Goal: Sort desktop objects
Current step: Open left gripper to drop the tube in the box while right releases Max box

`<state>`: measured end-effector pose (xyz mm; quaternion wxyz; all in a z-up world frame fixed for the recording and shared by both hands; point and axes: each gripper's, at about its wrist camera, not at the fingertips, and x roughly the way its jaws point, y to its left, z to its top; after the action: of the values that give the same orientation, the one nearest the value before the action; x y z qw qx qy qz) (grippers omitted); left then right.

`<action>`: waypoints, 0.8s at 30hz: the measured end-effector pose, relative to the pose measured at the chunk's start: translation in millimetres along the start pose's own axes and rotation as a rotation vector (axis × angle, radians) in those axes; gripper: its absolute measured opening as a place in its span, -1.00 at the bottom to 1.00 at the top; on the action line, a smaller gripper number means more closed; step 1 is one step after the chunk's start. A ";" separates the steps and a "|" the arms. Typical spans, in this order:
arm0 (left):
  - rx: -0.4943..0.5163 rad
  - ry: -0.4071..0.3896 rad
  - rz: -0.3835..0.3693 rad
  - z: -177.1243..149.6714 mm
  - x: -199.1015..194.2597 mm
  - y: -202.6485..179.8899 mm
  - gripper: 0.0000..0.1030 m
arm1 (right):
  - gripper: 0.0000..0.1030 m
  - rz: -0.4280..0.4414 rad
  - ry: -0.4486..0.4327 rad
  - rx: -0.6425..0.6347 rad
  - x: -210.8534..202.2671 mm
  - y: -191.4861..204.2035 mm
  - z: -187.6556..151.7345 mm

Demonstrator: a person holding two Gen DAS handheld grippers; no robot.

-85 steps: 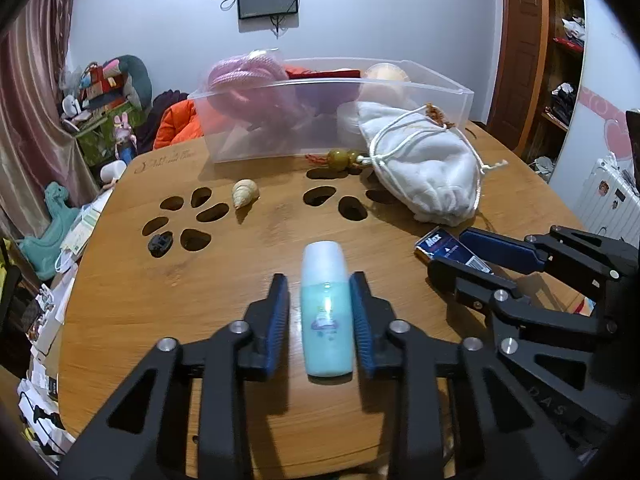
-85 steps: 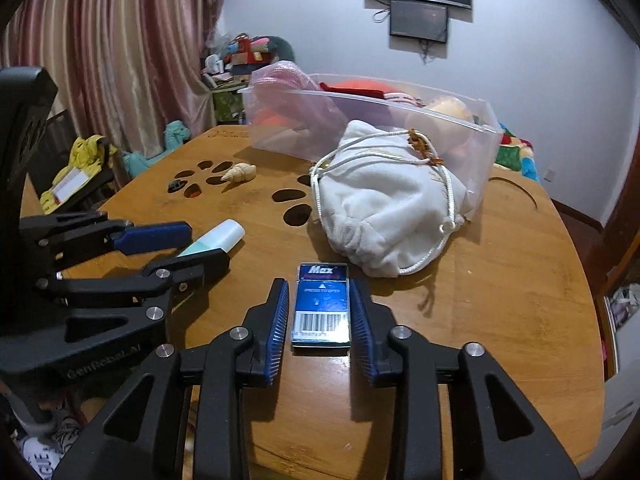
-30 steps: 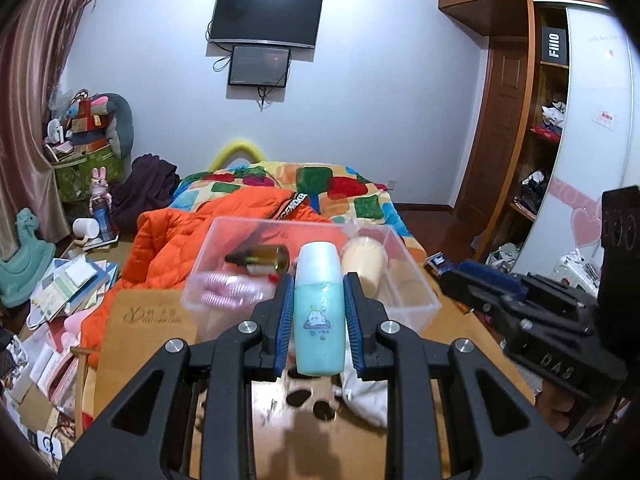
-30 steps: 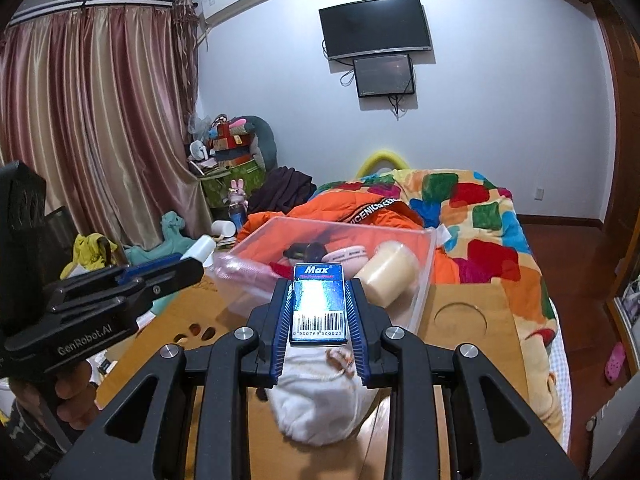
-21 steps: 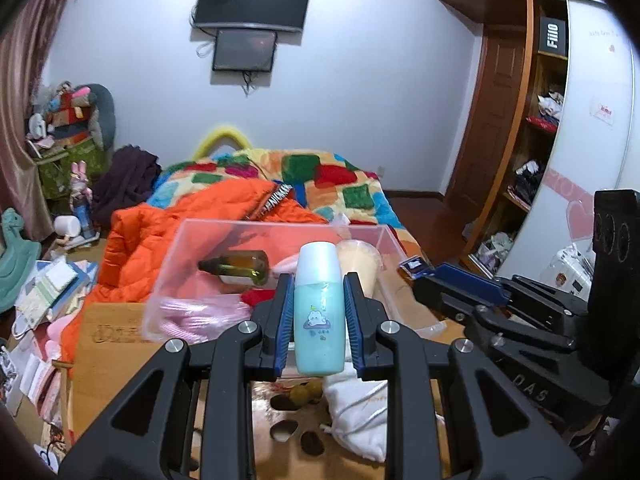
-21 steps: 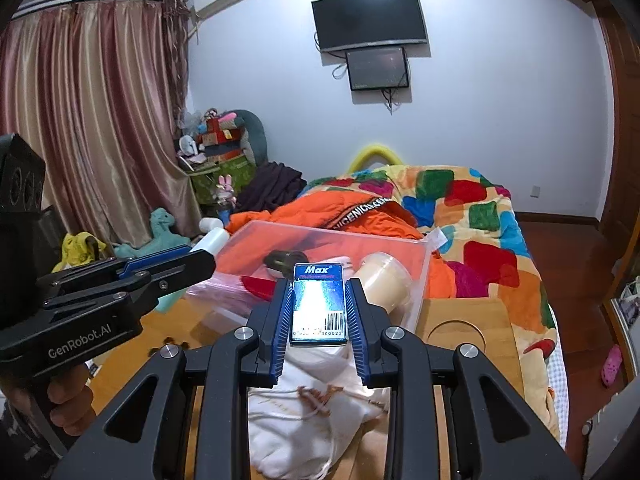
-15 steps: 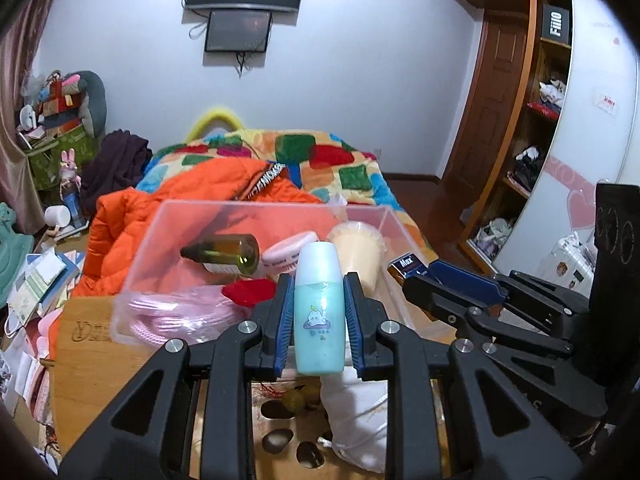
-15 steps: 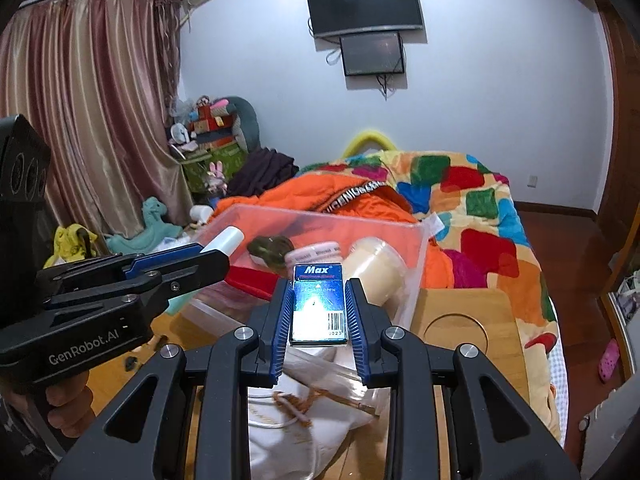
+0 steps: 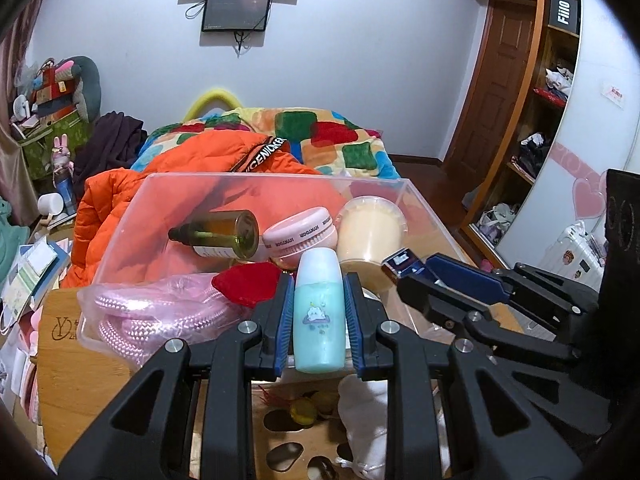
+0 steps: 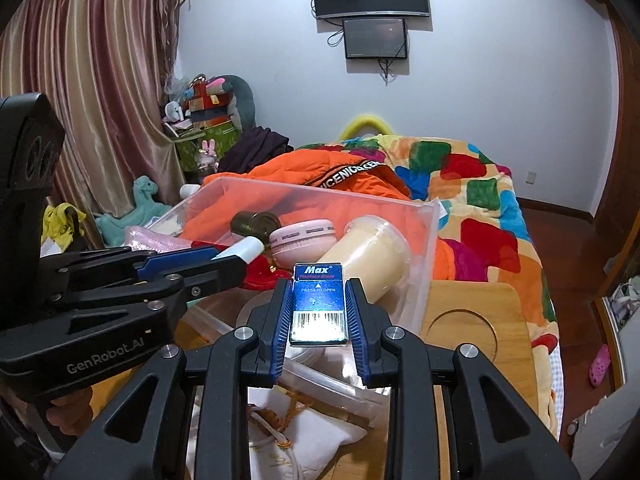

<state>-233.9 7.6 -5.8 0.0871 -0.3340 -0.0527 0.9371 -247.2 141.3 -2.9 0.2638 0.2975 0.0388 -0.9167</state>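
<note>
My left gripper [image 9: 319,300] is shut on a light-blue bottle with a white cap [image 9: 319,316], held above the near edge of a clear plastic bin [image 9: 120,228]. My right gripper [image 10: 319,304] is shut on a small blue "Max" box [image 10: 319,308], also over the near side of the clear plastic bin [image 10: 426,240]. Inside the bin lie an olive dropper bottle [image 9: 224,234], a pink round case [image 9: 298,234], a cream cup [image 9: 370,232], a red item [image 9: 246,280] and a pink rope in a bag [image 9: 160,312]. Each gripper shows in the other's view: the right gripper [image 9: 412,272], the left gripper [image 10: 236,258].
A white drawstring pouch [image 9: 368,420] and a yellow-brown bead charm [image 9: 304,410] lie on the wooden table [image 9: 80,380] with cut-out holes below my grippers. An orange jacket [image 9: 192,160] and a patchwork-covered bed [image 10: 480,208] lie beyond the bin. A hand [image 10: 60,416] holds the left gripper.
Both grippers have carried their objects forward and lower toward the bin, which now looks larger and nearer. Grips are unchanged.
</note>
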 end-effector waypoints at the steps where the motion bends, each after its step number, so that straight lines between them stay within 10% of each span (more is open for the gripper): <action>1: 0.000 0.003 -0.003 -0.4 0.9 0.3 -0.53 | -0.52 0.000 0.004 0.000 2.0 -0.4 -0.1; 13: 0.030 0.038 -0.052 8.3 -1.5 0.5 -0.46 | -0.51 0.010 0.045 0.008 10.7 -1.6 -3.9; 24: -0.012 -0.043 -0.032 20.0 -37.4 7.6 -0.06 | 0.05 -0.041 -0.038 0.019 -26.1 -5.5 1.5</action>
<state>-219.1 -8.1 31.5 0.0989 -0.3132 -0.0653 0.9423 -232.9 157.8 12.6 0.2428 0.2815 0.0313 -0.9278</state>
